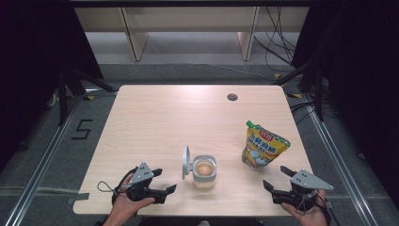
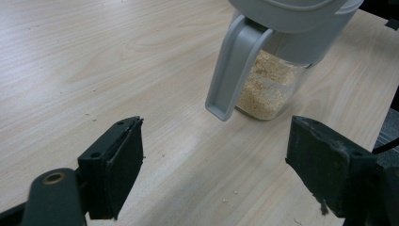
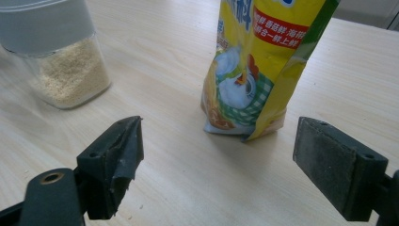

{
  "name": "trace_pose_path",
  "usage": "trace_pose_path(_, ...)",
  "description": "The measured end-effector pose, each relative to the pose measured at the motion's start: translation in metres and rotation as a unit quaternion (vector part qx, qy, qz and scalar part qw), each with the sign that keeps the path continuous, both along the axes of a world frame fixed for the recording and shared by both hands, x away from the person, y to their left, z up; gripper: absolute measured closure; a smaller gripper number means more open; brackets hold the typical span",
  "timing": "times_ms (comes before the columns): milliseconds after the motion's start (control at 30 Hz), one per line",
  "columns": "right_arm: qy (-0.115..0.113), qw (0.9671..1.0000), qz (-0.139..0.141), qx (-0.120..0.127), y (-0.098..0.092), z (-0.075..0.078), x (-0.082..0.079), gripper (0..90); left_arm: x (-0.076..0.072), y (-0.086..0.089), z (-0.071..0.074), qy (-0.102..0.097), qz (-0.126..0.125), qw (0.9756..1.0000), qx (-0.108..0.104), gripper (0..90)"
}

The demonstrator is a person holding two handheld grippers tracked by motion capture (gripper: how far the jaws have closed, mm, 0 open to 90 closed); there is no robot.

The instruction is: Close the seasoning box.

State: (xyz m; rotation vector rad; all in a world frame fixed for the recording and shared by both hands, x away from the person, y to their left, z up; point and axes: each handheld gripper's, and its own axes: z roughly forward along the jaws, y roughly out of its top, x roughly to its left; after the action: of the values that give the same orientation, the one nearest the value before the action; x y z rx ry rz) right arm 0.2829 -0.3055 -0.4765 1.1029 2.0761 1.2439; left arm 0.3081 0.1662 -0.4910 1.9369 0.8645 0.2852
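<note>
A clear jar (image 1: pixel 204 172) with a grey collar holds tan granules and stands near the table's front middle, its grey lid (image 1: pixel 186 162) flipped up on the left side. In the left gripper view the jar (image 2: pixel 273 80) is just ahead, its lid (image 2: pixel 235 66) hanging toward me. A yellow stand-up pouch (image 1: pixel 264 145) with a green cap stands to the right; in the right gripper view the pouch (image 3: pixel 263 61) is straight ahead and the jar (image 3: pixel 61 56) is at left. My left gripper (image 1: pixel 165 181) is open, left of the jar. My right gripper (image 1: pixel 275 178) is open, below the pouch. Both hold nothing.
The light wooden table (image 1: pixel 155 117) has a round cable hole (image 1: pixel 232 97) near its far edge. A few crumbs (image 2: pixel 230 195) lie on the wood by the left gripper. Shelving legs and cables stand on the floor beyond the table.
</note>
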Motion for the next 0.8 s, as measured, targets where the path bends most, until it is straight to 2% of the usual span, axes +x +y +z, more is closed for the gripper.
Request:
trace_pose_path(33,-0.002,1.0,0.005,0.001,0.0,-0.001,0.0,17.8,0.0,0.0,0.0,0.0,0.001,1.0,-0.002,18.7)
trace_pose_path(67,0.013,0.9998,-0.005,0.011,0.002,0.0,-0.003,17.7,0.0,0.0,0.0,-0.001,0.0,1.0,0.0,18.7)
trace_pose_path(167,0.003,1.0,0.006,-0.004,0.002,-0.001,-0.002,17.9,0.0,-0.001,0.003,-0.005,0.0,1.0,-0.005,18.8)
trace_pose_path(267,0.018,0.9998,0.0,0.003,0.005,-0.001,-0.005,17.9,0.001,-0.001,0.004,-0.008,0.0,0.9999,-0.012,19.9)
trace_pose_path(300,0.017,0.9998,0.001,0.004,0.005,-0.001,-0.005,17.9,0.001,-0.001,0.005,-0.007,-0.001,0.9999,-0.014,20.5)
trace_pose_path(333,0.007,0.9999,0.009,-0.009,0.004,-0.001,-0.004,17.9,0.001,-0.001,0.007,-0.009,-0.001,0.9999,-0.009,21.4)
trace_pose_path(367,0.005,0.9999,0.013,-0.01,0.004,-0.002,-0.004,18.0,0.001,-0.001,0.007,-0.012,0.0,0.9998,-0.014,24.0)
trace_pose_path(400,0.009,0.9998,0.013,-0.008,0.004,-0.001,-0.005,18.0,0.0,0.0,0.008,-0.016,0.001,0.9998,-0.009,28.8)
trace_pose_path(467,0.009,0.9998,0.014,-0.01,0.005,-0.002,-0.005,18.0,0.001,0.002,0.011,-0.022,0.006,0.9996,-0.018,39.2)
trace_pose_path(500,0.011,0.9998,0.015,-0.009,0.006,-0.002,-0.005,18.0,0.0,0.003,0.013,-0.026,0.008,0.9994,-0.019,49.8)
trace_pose_path(567,0.007,0.9998,0.016,-0.012,0.006,-0.003,-0.004,18.2,-0.001,0.003,0.016,-0.034,0.014,0.9991,-0.019,64.3)
trace_pose_path(600,0.015,0.9997,0.017,-0.007,0.006,-0.003,-0.005,18.3,-0.001,0.004,0.017,-0.038,0.016,0.999,-0.018,70.9)
trace_pose_path(667,0.016,0.9996,0.019,-0.009,0.007,-0.003,-0.005,18.5,-0.002,0.004,0.02,-0.042,0.025,0.9988,-0.008,81.8)
trace_pose_path(733,0.013,0.9997,0.018,-0.011,0.007,-0.003,-0.005,18.6,-0.002,0.003,0.022,-0.043,0.023,0.9988,-0.006,87.4)
trace_pose_path(800,0.015,0.9996,0.02,-0.01,0.007,-0.003,-0.005,18.6,-0.003,0.001,0.024,-0.042,0.018,0.9989,-0.001,89.0)
